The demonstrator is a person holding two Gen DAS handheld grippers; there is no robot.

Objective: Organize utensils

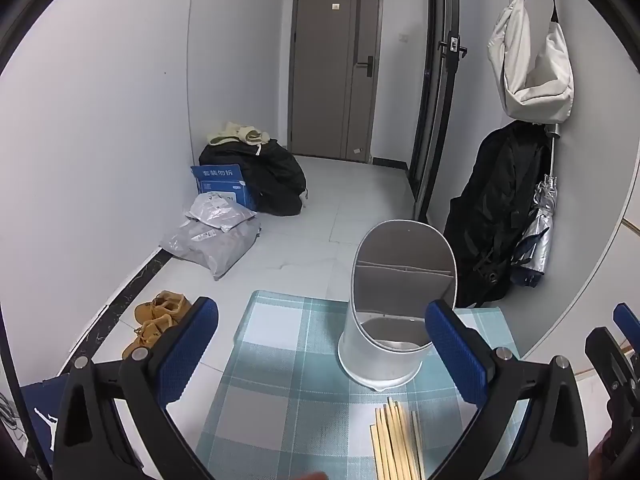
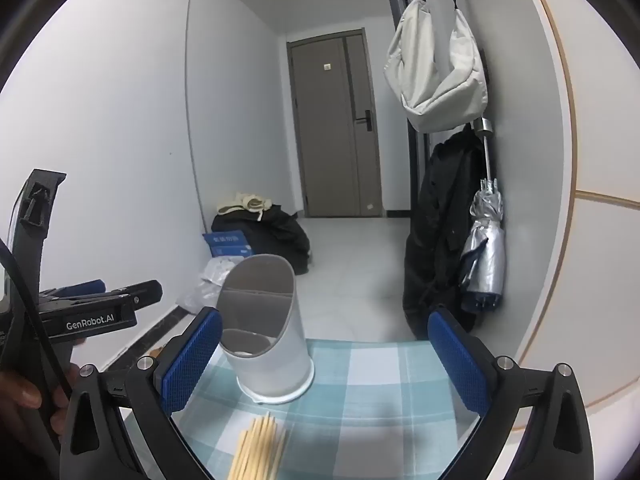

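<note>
The pale wooden chopsticks are seen just below the wide-spread, empty right gripper, long ends pointing toward the white plastic holder.

Your left gripper stands wide with bare cloth between its jaws; the holder blocks its right side; chopsticks lie near — your right gripper meets the holder left of centre.
</note>
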